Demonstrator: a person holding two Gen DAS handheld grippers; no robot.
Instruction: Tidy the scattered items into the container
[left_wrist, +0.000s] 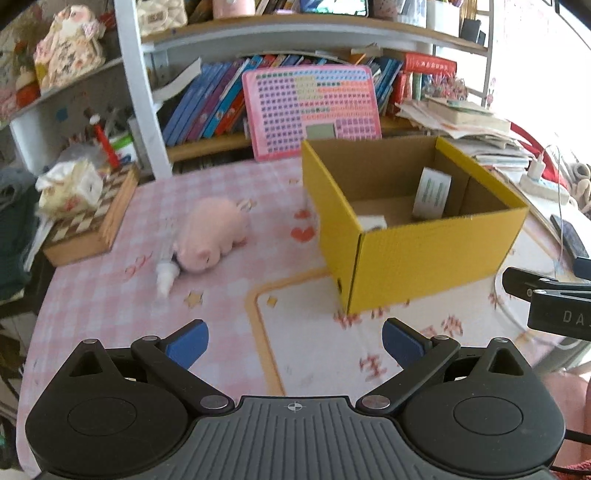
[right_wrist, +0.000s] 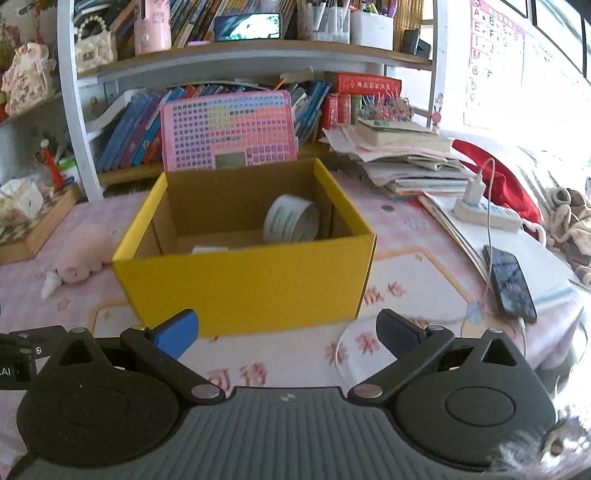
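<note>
A yellow cardboard box (left_wrist: 424, 251) stands open on the pink tablecloth; it also shows in the right wrist view (right_wrist: 243, 284). Inside it a roll of white tape (right_wrist: 291, 219) leans against the right wall, and a small white item (left_wrist: 373, 222) lies at the near left. A pink plush pig (left_wrist: 212, 234) lies on the cloth left of the box, with a small white object (left_wrist: 166, 278) beside its head. My left gripper (left_wrist: 295, 343) is open and empty, near the table's front. My right gripper (right_wrist: 288, 332) is open and empty, just in front of the box.
A wooden chessboard box (left_wrist: 92, 225) with a tissue pack on it sits at the left. A pink keyboard toy (left_wrist: 312, 110) leans on the bookshelf behind the box. A stack of papers (right_wrist: 410, 162), a power strip (right_wrist: 487, 214) and a phone (right_wrist: 509, 284) lie at the right.
</note>
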